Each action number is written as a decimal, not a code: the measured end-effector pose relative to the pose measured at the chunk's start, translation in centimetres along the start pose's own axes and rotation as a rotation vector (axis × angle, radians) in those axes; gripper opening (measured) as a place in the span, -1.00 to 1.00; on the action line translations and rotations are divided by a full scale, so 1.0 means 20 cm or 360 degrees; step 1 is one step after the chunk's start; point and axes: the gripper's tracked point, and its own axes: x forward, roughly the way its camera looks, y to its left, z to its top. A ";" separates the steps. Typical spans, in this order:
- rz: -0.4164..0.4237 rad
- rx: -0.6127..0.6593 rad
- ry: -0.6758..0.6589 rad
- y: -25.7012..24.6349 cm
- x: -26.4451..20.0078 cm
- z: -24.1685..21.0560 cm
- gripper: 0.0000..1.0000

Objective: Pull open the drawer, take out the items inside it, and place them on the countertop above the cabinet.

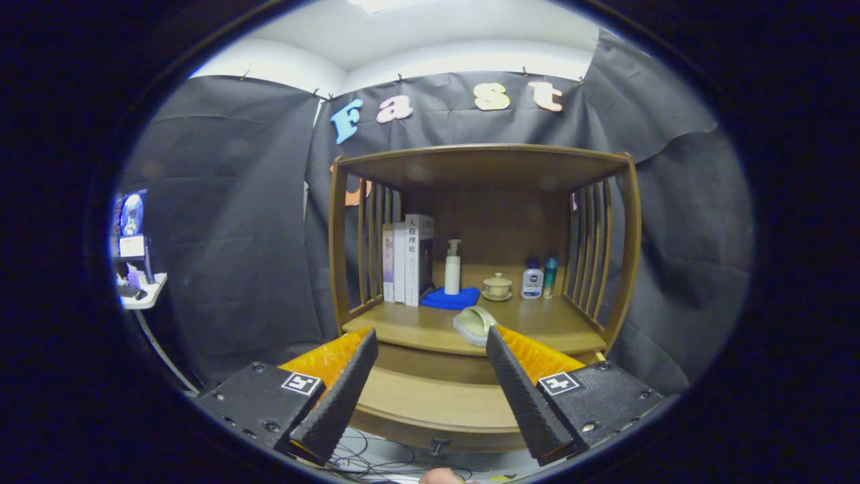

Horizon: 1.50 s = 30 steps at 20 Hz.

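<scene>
The wooden cabinet [484, 168] stands straight ahead, and its drawer [430, 403] is pulled out below the countertop [416, 329]. The drawer's light wooden bottom lies between and beyond my fingers, and I see nothing lying on the part that shows. The drawer's small knob [440, 445] points toward me. A pale green and white rounded item [474, 321] rests near the countertop's front edge, just left of my right fingertip and apart from it. My gripper [430, 331] is open above the drawer with nothing between its fingers.
At the back of the countertop stand three books [408, 259], a white pump bottle [453, 267] on a blue cloth [451, 299], a lidded cup [497, 286] and two small bottles [539, 278]. Slatted cabinet sides [591, 249] close it in. Cables [376, 460] lie on the floor.
</scene>
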 end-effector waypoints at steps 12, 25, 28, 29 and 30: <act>-0.0141 -0.0118 0.0116 0.03 -0.08 -0.63 1.00; -0.0352 0.0004 0.0314 -0.11 -0.01 -1.08 1.00; -0.0397 0.0060 0.0281 -0.12 0.05 -1.05 1.00; -0.0414 0.0073 0.0271 -0.12 0.07 -1.04 1.00; -0.0433 0.0088 0.0261 -0.13 0.10 -1.03 1.00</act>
